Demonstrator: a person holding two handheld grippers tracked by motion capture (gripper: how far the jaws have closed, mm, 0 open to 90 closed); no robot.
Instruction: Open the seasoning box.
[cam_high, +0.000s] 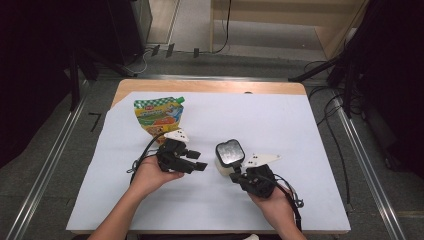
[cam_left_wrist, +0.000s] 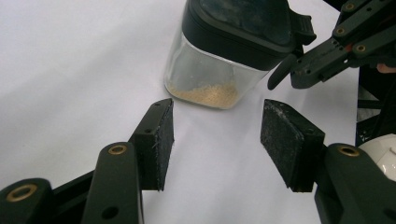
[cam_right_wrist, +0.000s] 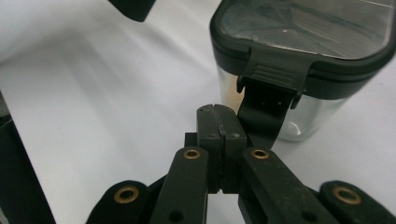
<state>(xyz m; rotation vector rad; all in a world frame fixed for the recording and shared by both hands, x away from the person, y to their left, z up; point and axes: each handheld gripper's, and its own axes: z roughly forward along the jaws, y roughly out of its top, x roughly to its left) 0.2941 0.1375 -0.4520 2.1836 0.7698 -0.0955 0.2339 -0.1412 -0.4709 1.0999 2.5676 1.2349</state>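
A clear jar (cam_high: 229, 154) with a black clip-on lid stands upright on the white sheet, a thin layer of tan powder in its bottom (cam_left_wrist: 205, 93). My left gripper (cam_high: 197, 160) lies just left of the jar and points at it, open, with only bare sheet between its pads (cam_left_wrist: 217, 109). From the near right comes my right gripper (cam_high: 236, 172), whose jaws are shut pad to pad (cam_right_wrist: 217, 114) on nothing. Its tips sit close beside the lid's hanging latch (cam_right_wrist: 266, 109), and whether they touch it I cannot tell. The right gripper's fingers (cam_left_wrist: 285, 74) also reach in beside the jar's lid (cam_left_wrist: 243, 23).
A yellow and green spouted pouch (cam_high: 157, 116) lies flat at the sheet's far left. The white sheet (cam_high: 280, 125) covers most of a wooden table (cam_high: 210, 86). Dark stands and cables (cam_high: 330, 70) ring the table on the floor.
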